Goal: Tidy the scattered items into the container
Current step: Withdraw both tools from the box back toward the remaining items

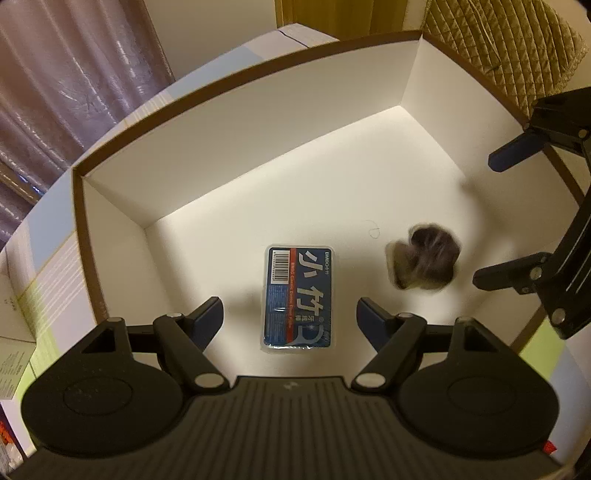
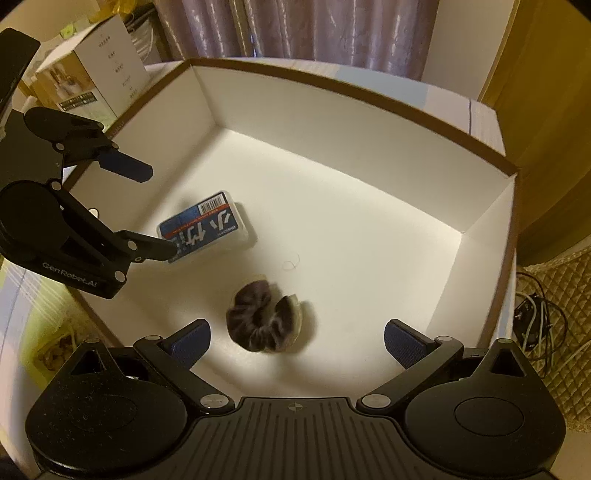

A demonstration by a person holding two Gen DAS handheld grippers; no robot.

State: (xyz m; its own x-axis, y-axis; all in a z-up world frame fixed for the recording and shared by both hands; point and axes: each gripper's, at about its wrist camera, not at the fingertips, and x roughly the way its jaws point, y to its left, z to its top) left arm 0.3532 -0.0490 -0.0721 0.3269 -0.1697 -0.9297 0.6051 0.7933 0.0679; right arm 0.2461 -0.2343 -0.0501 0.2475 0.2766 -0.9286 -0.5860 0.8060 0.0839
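Home: curtains [image 2: 295, 26], quilted cushion [image 1: 498, 48], product box [image 2: 99, 62].

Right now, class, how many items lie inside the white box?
2: a blue packet near the middle of the box floor, and a dark scrunchie beside it. Nothing else shows inside.

1. Behind the work area you have a mauve curtain [image 2: 314, 26] hanging in shiny vertical folds; it fills the upper left of your left wrist view as well.
2. To your right stands something covered in quilted tan fabric [image 1: 498, 44] (diamond stitching, furniture of some kind, though you cannot tell which).
3. A tangle of cables [image 2: 539, 317] lies on that same quilted surface.
4. At the upper left of your right wrist view sits a white printed carton [image 2: 99, 66].
5. A wooden panel [image 2: 546, 110] rises at the right.
6. The light is warm and dim.
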